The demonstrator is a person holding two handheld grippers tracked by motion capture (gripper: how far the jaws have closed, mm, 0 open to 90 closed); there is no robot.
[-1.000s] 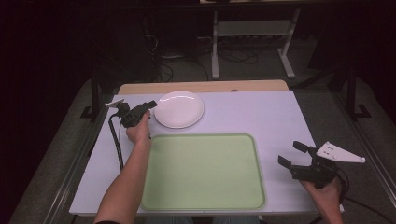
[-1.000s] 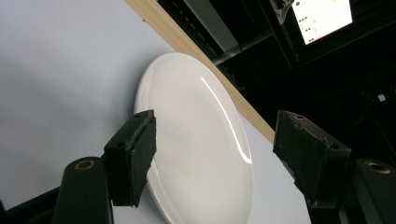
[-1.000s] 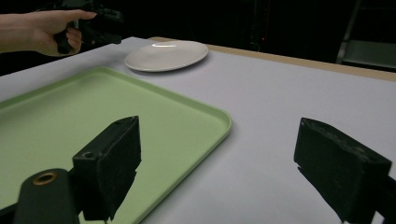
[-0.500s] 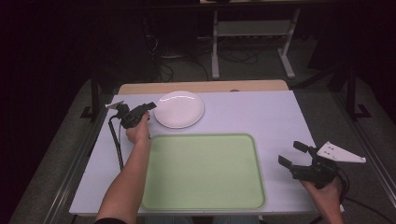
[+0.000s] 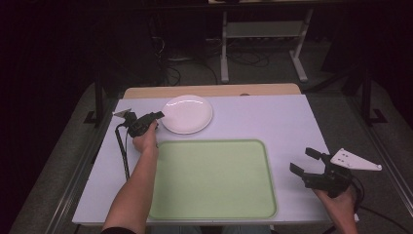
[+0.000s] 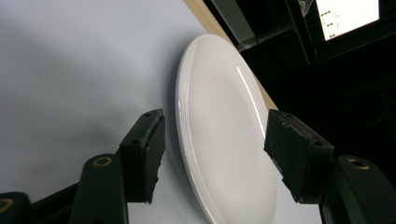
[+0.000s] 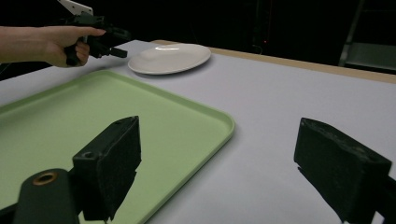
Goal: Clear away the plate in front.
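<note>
The white plate lies flat on the pale table near its far edge, just beyond the far left corner of the green tray and apart from it. The left gripper sits at the plate's left rim; in the left gripper view its two black pads straddle that rim, one over the table and one over the plate's face (neither pad presses on the plate), and the jaws have just been closing while remaining fairly wide. The left hand holds that gripper just off the tray's far left corner. The right gripper hovers at the table's near right, just beside the tray's right edge, its jaws spread wide with nothing between them.
</note>
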